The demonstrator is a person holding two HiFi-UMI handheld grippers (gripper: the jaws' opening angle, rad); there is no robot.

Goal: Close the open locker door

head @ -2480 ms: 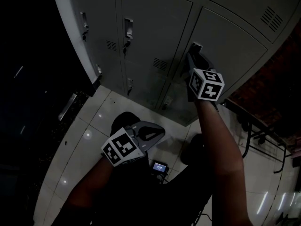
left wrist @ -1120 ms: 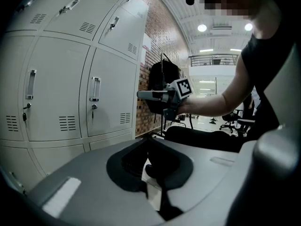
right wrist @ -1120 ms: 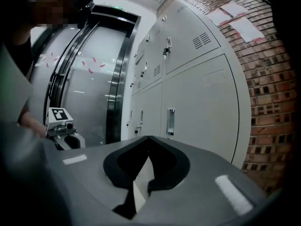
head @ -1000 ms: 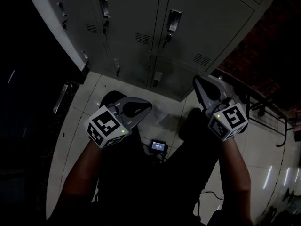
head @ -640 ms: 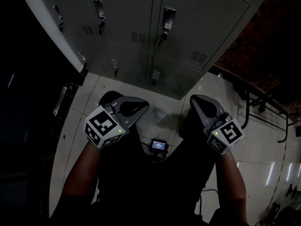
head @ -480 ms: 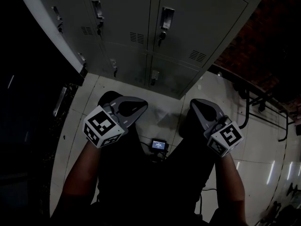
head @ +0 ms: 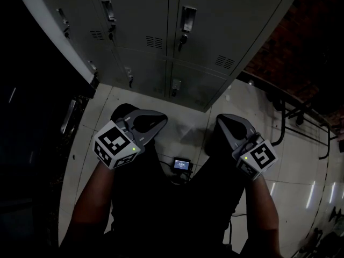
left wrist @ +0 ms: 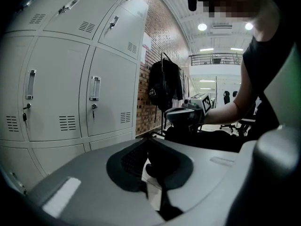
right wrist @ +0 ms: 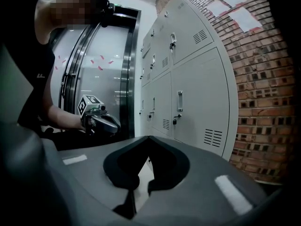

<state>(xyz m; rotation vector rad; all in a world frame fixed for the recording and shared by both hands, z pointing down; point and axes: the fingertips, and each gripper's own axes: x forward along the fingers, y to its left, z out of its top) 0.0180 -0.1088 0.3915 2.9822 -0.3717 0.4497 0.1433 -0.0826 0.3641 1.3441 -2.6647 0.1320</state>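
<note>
The grey lockers [head: 140, 31] fill the top of the head view, and every door I see lies flush. The rightmost door [head: 231, 20] with its latch handle [head: 187, 19] is shut. Both grippers hang low in front of the person, well short of the lockers. My left gripper [head: 156, 121] is shut with nothing in it. My right gripper [head: 223, 121] is also shut and empty. In the left gripper view, jaws [left wrist: 150, 142] meet before the locker fronts [left wrist: 108, 98]. The right gripper view shows its jaws [right wrist: 149, 139] together, lockers [right wrist: 193, 98] to the right.
A small device with a lit screen [head: 183, 165] lies on the tiled floor [head: 177, 120] between the grippers. A brick wall [right wrist: 263, 93] adjoins the lockers. A metal rack [head: 290, 117] stands at the right, with a black bag [left wrist: 164, 86] hanging on it. A glass door [right wrist: 94, 69] stands beyond.
The right gripper came away from the locker handle and dropped to waist height beside the left one. Since a second ago both have barely moved.
</note>
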